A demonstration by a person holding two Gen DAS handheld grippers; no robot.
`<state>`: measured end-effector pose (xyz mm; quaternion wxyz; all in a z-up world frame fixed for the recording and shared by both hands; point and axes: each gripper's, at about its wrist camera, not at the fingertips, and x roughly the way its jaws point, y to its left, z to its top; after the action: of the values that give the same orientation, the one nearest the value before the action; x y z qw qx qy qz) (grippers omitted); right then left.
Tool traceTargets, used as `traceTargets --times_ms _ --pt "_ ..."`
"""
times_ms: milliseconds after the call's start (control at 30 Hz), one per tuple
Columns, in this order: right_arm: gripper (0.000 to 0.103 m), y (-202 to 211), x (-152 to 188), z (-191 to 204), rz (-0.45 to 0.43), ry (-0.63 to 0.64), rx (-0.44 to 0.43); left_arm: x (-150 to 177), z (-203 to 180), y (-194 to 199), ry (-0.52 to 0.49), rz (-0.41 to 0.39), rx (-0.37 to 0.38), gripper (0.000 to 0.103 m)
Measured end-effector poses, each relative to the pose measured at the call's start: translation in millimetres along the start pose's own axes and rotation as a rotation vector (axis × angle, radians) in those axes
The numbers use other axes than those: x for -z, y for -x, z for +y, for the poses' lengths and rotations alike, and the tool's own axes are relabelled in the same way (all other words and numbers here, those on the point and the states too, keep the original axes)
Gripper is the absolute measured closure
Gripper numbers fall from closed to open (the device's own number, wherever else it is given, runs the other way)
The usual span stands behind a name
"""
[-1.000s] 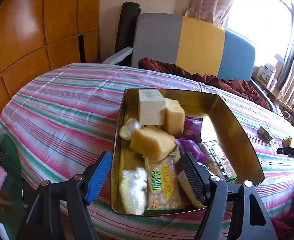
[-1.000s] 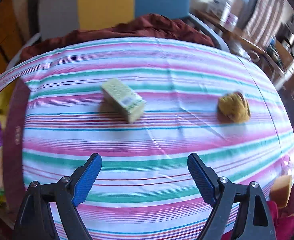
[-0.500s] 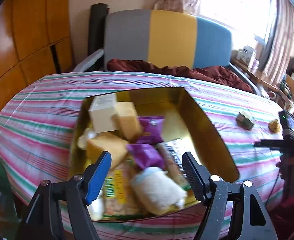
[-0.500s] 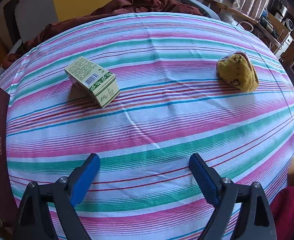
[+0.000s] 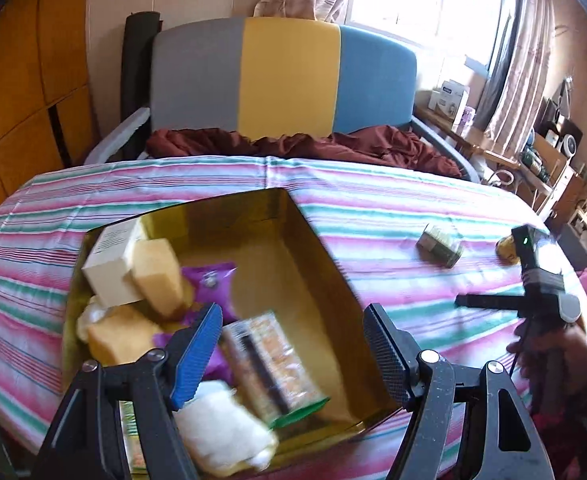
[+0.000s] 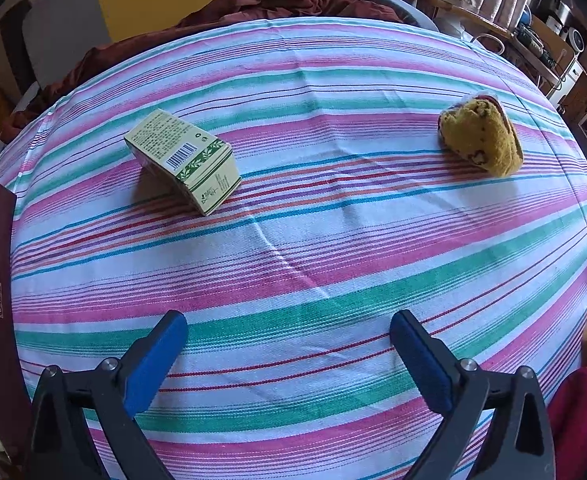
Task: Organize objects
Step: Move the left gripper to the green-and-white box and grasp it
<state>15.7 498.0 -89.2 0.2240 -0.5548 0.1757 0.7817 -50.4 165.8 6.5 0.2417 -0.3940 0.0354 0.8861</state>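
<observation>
Right gripper (image 6: 287,354), jaws just opened wide and empty, hovers at lower centre over the striped tablecloth (image 6: 333,248). Green carton (image 6: 183,160) lies upper left, yellow wrapped cake (image 6: 479,138) upper right. Left gripper (image 5: 293,354), part-open and empty, hangs above the gold tin (image 5: 325,272) of snacks.

Carton (image 6: 183,160) lies left of wrapped cake (image 6: 479,140) on tablecloth (image 6: 333,248).

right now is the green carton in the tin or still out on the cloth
Out: the green carton lies on the striped cloth, apart from the gold tin.
</observation>
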Motion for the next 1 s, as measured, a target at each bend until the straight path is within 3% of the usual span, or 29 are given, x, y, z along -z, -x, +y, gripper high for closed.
traceTargets --times_ms 100,233,300,500,567,667,1000 --pt "0.000 4.2 2.8 -5.9 0.030 0.019 -0.022 -3.8 -15.4 -10.5 -0.006 0.021 0.046 0.027" --pt "0.011 18.4 4.4 -29.3 0.049 -0.041 -0.095 -2.1 -39.7 -19.8 -0.056 0.045 0.081 0.027" --pt "0.011 29.2 0.6 -49.1 0.026 -0.099 -0.128 -2.2 -49.9 -23.8 -0.078 0.060 0.094 0.027" --pt "0.011 51.4 -10.4 -112.7 -0.108 -0.268 -0.081 -11.6 -74.0 -37.3 -0.097 0.094 0.133 0.027" --pt "0.011 43.7 -10.9 -123.7 -0.091 -0.351 -0.089 -15.6 -83.1 -45.3 -0.097 0.117 0.153 0.027" --pt "0.011 38.0 -8.6 -132.9 -0.061 -0.450 -0.160 -19.7 -97.0 -58.8 -0.098 0.147 0.177 0.027" --pt "0.011 52.3 8.6 -137.9 -0.097 -0.482 -0.189 -47.0 -139.8 -125.0 -0.047 0.251 0.192 0.027"
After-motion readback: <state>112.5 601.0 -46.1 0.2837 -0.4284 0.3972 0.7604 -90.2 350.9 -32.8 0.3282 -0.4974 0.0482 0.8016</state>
